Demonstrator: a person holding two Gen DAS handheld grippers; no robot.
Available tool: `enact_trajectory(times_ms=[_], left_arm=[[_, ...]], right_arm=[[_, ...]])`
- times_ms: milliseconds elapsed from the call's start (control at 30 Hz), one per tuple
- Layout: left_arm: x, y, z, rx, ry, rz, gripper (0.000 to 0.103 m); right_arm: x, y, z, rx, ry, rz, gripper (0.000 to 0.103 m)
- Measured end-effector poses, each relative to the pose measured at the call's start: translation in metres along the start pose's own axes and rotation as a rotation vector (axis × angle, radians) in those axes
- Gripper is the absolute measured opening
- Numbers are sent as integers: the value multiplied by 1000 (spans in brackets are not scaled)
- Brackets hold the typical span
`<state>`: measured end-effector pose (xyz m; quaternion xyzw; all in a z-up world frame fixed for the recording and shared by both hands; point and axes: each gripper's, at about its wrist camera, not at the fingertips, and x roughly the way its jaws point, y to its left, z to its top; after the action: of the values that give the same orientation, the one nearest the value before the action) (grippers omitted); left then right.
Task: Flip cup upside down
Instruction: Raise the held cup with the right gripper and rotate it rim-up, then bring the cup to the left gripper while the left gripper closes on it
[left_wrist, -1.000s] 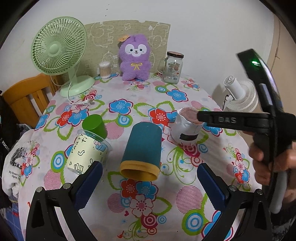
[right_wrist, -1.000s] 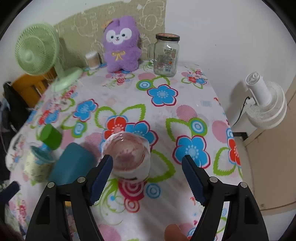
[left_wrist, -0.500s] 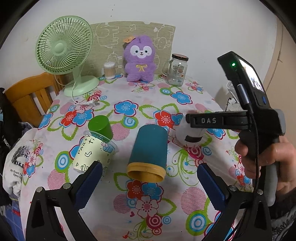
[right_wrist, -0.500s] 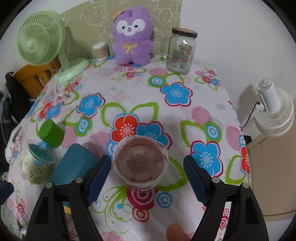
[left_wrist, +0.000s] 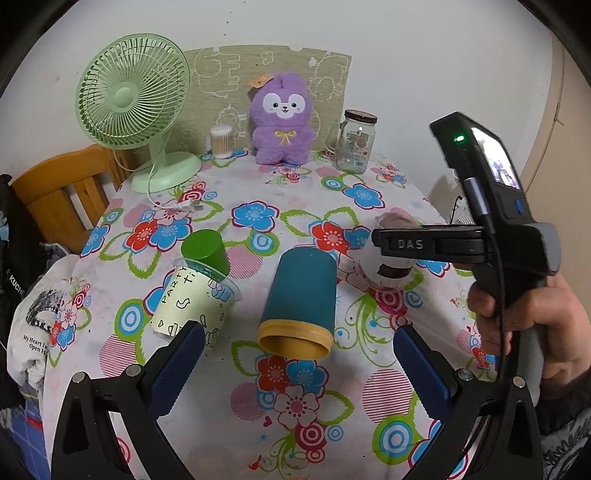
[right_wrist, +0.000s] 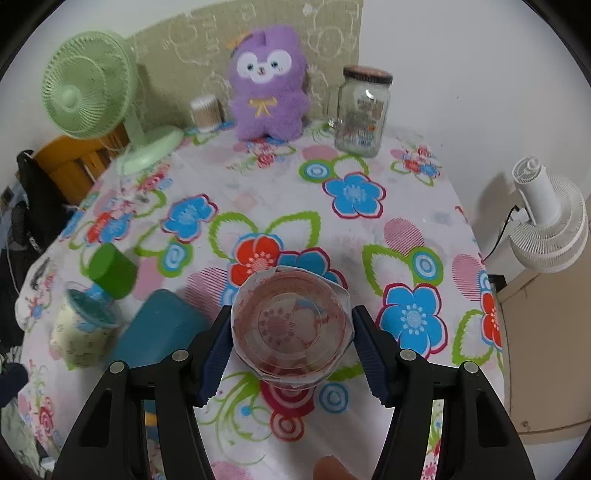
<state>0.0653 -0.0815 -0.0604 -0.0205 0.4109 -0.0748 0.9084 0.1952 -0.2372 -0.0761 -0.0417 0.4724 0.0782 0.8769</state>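
— Now, where is the cup (right_wrist: 291, 326) seen?

— It is found at lower centre of the right wrist view, upright on the flowered tablecloth (right_wrist: 280, 192), its open mouth turned toward the camera and a reddish film visible inside. It is clamped by the right gripper (right_wrist: 291, 350): one blue pad (right_wrist: 214, 350) is pressed against its left wall, the other against its right wall, and the rim is bent slightly where it is squeezed.

— And from the other camera?

— In the left wrist view the same cup (left_wrist: 391, 264) is seen right of centre, partly hidden behind a black finger marked DAS. The right gripper's handle is held by a hand (left_wrist: 528, 321) at the right edge of the frame.

— How is the left gripper (left_wrist: 295, 365) set?

— Its fingers are spread wide apart at the bottom of the frame, with nothing held between them. A teal tumbler (left_wrist: 301, 297) with a yellow rim is seen lying on its side just beyond them, mouth toward the camera.

— What else is laid out?

— A cream paper cup (left_wrist: 192, 302) is tipped over at lower left, with a green cup (left_wrist: 205, 249) nested in its mouth. At the top of the frame a green fan (left_wrist: 133, 96), a purple plush (left_wrist: 282, 118) and a glass jar (left_wrist: 356, 142) are lined up along the wall.
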Motion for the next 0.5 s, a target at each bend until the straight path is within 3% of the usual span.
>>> enact_trajectory(times_ms=[200,500], left_arm=[[-9,-4,-6,10,-7,-15,103],[-22,14,-49,0,25,17,103]], right_arm=[[-41,16,-21,-32,-102,88,65],[-45,55,-74,-117,-126,120,65]])
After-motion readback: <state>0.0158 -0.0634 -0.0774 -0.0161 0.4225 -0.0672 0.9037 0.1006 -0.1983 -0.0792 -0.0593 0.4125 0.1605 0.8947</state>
